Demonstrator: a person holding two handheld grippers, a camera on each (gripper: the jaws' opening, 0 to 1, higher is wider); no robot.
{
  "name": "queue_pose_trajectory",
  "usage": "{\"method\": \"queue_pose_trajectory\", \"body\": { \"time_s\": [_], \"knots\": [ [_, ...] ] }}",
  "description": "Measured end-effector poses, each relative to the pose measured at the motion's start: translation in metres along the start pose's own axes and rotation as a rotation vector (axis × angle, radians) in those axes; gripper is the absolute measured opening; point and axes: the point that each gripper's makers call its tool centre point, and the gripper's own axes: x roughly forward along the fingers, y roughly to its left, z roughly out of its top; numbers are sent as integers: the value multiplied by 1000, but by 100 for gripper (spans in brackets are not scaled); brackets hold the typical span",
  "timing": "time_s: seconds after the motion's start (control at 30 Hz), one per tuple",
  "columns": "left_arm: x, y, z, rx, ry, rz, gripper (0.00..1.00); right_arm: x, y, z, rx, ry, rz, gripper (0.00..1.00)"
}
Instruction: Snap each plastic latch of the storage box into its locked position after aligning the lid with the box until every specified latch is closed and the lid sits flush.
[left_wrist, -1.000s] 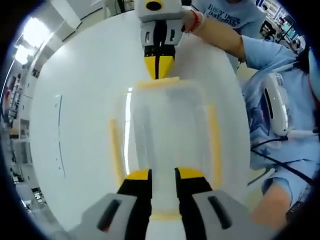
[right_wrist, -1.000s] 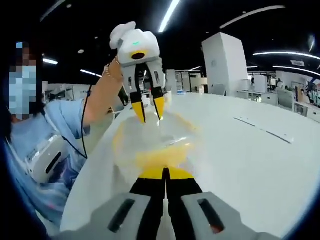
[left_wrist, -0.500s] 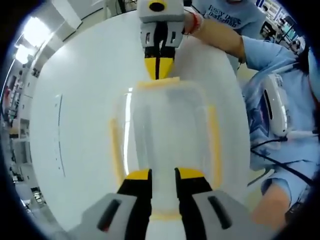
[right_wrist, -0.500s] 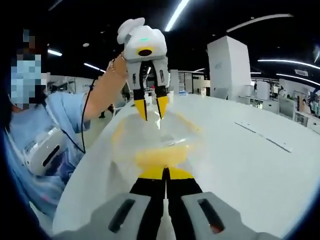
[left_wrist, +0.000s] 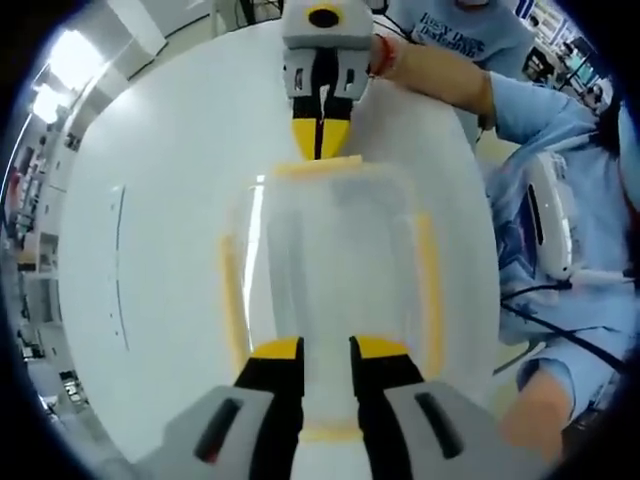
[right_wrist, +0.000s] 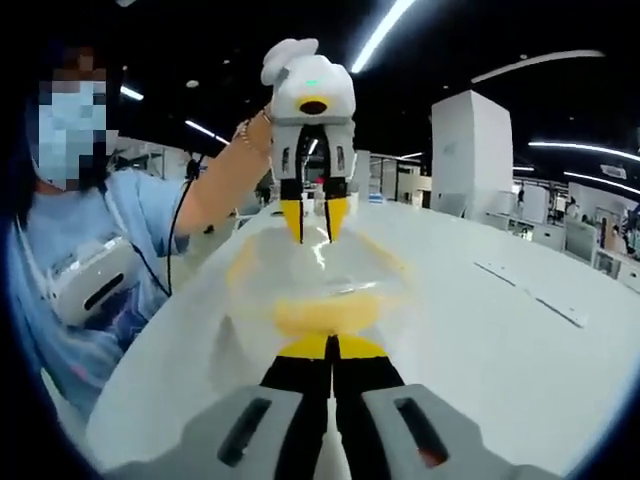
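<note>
Showing: one clear storage box (left_wrist: 330, 270) on one white table (left_wrist: 160, 200); four yellow latches (left_wrist: 318, 166); two grippers, left (left_wrist: 326, 352) at 6 o'clock, right (left_wrist: 319, 140) at 12.

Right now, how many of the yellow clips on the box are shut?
I can't count shut ones for sure. Looks done: the clear lid sits on the storage box. In hand: the right gripper, jaws together, presses at the far yellow latch; the left gripper, jaws apart, is above the near end. Possibly left: the side latches.
</note>
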Motion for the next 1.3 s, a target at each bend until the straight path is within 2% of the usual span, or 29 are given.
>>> {"method": "queue_pose_trajectory", "body": {
  "time_s": [0.2, 0.23, 0.27, 0.33, 0.4, 0.53, 0.6, 0.63, 0.8, 0.97, 1.2, 1.3],
  "knots": [
    [0, 1, 0, -6, 3, -4, 17, 4, 2, 0, -2, -3, 3, 0],
    [0, 1, -1, 1, -3, -12, 17, 20, 1, 0, -61, 33, 17, 0],
    [-1, 2, -5, -7, -1, -10, 17, 12, 3, -1, -75, 57, 5, 0],
    [-2, 3, -7, -19, -10, -5, 17, 11, 10, -6, -96, 69, -2, 0],
    [-3, 3, -7, -16, -13, -1, 17, 10, 4, -5, -51, 45, 12, 0],
    [-3, 5, -7, -20, -18, 0, 17, 8, -2, -8, -74, 62, -2, 0],
    [-3, 5, -6, -23, -14, 1, 17, 11, 5, -9, -74, 63, -3, 0],
    [-3, 5, -6, -22, -12, 1, 17, 10, 4, -7, -22, 45, 11, 0],
    [-2, 5, -3, -31, 1, -2, 17, 10, 3, -9, -38, 55, 3, 0],
    [-2, 6, 0, -41, -3, -8, 17, 9, -1, -10, -4, 53, 6, 0],
    [-2, 5, 2, -61, -6, -6, 17, 11, 1, -11, -22, 68, -9, 0],
    [-2, 5, 3, -69, -18, -5, 17, 4, -17, -19, 14, 87, -87, 0]
  ]
}}
